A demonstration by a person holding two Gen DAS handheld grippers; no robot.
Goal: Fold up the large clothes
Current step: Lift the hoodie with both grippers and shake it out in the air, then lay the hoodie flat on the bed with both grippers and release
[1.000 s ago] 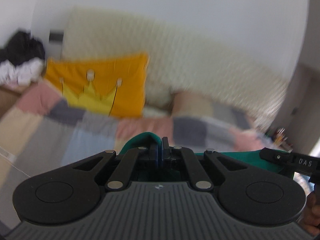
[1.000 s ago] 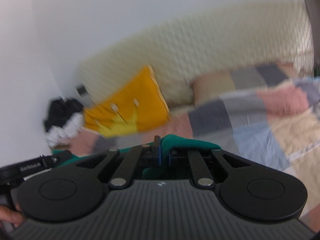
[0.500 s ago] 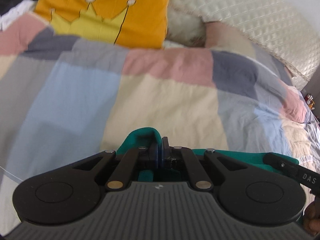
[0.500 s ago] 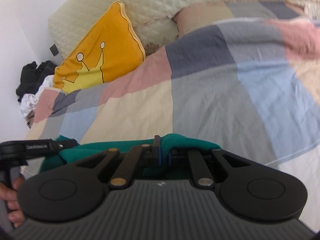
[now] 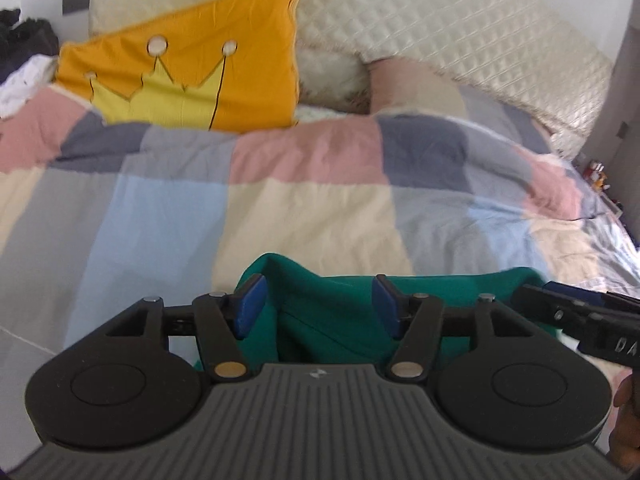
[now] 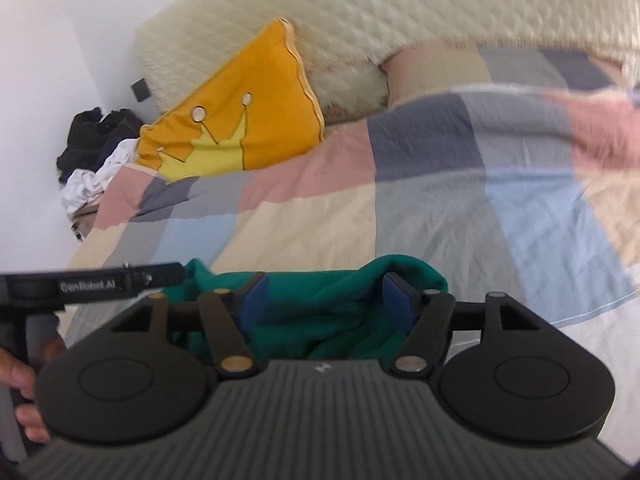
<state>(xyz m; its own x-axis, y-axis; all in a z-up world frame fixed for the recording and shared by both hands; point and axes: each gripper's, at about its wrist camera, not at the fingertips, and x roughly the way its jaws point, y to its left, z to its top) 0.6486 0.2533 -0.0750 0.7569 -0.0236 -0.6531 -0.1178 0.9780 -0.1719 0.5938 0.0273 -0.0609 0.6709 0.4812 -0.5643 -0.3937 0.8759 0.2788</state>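
Left tongs [image 5: 318, 306]: jaws opening, green garment [image 5: 332, 312] lying loose between the blue pads [image 5: 250, 306]. Right tongs [image 6: 322, 302]: jaws opening, same garment bunched between them. Beyond both: patchwork quilt [image 5: 312, 208]; farther off, yellow crown pillow [image 5: 188, 76].

The left gripper [image 5: 318, 306] is opening its jaws, its 2 blue pads [image 5: 250, 306] standing well apart with green cloth lying between them and not pressing on it. The right gripper [image 6: 326, 304] is likewise opening, its pads [image 6: 394, 300] spread wide around bunched cloth. Both are pointing forward and somewhat downward, side by side. A hand [image 6: 24, 392] is gripping the left gripper's handle at the edge of the right wrist view.
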